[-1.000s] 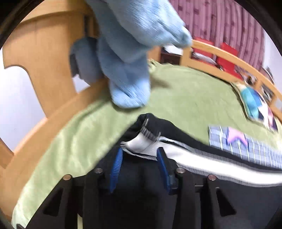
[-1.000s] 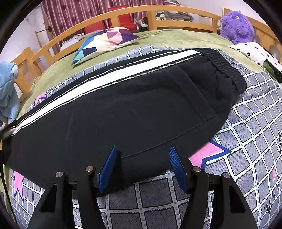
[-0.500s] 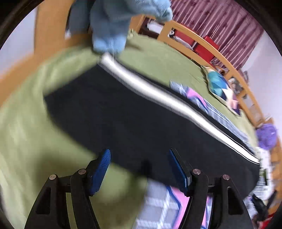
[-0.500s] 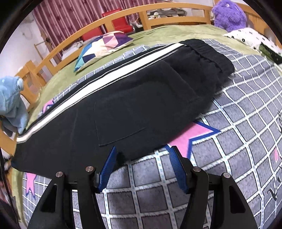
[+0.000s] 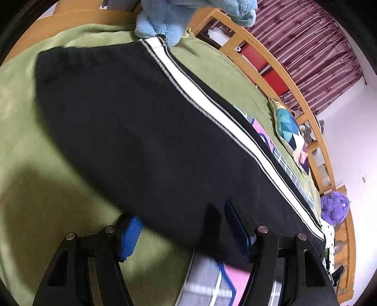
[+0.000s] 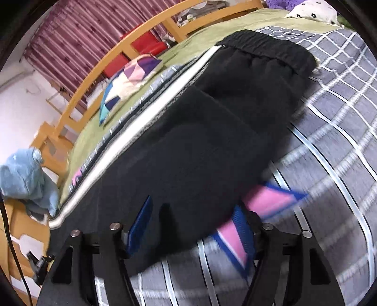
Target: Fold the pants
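Black pants (image 5: 146,131) with a white side stripe (image 5: 212,110) lie flat along the bed, folded lengthwise. In the right wrist view the pants (image 6: 212,141) run from the elastic waistband (image 6: 271,49) at upper right to the leg end at lower left. My left gripper (image 5: 183,233) is open, its blue pads on either side of the pants' near edge. My right gripper (image 6: 193,226) is open, straddling the near edge too, with one pad over the black cloth.
The bed has a green sheet (image 5: 35,188) and a grey checked blanket with pink stars (image 6: 329,164). A wooden rail (image 5: 271,58) rings it. A blue plush cloth (image 5: 160,21) hangs at the leg end. A patterned pillow (image 6: 127,80) and purple plush toy (image 5: 334,207) lie beyond.
My left gripper has let go of the pant cuff, opened and pulled back to the near edge. My right gripper moved left and tilted along the near edge. The pants lie flatter.
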